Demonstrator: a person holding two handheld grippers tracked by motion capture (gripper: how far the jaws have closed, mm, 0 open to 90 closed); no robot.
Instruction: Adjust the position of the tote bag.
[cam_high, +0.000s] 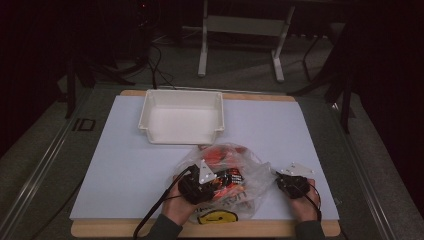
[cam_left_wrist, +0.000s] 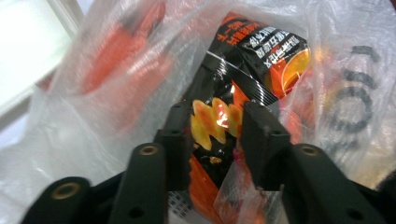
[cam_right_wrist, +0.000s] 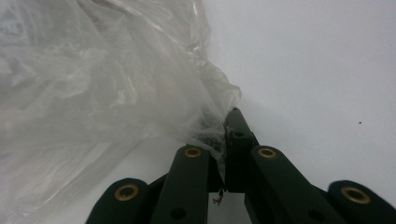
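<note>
A shallow white rectangular plastic tray (cam_high: 150, 116) is sitting toward the far side of the table, its long side running across the view. It is resting on a pale white sheet (cam_high: 120, 160) that is covering most of a light wooden tabletop (cam_high: 260, 229), whose edge is showing along the near and far sides. Beyond the table, a grey metal stand with two legs (cam_high: 202, 55) is standing on the dark floor, and thin black cables (cam_high: 159, 67) are trailing just beside it.
</note>
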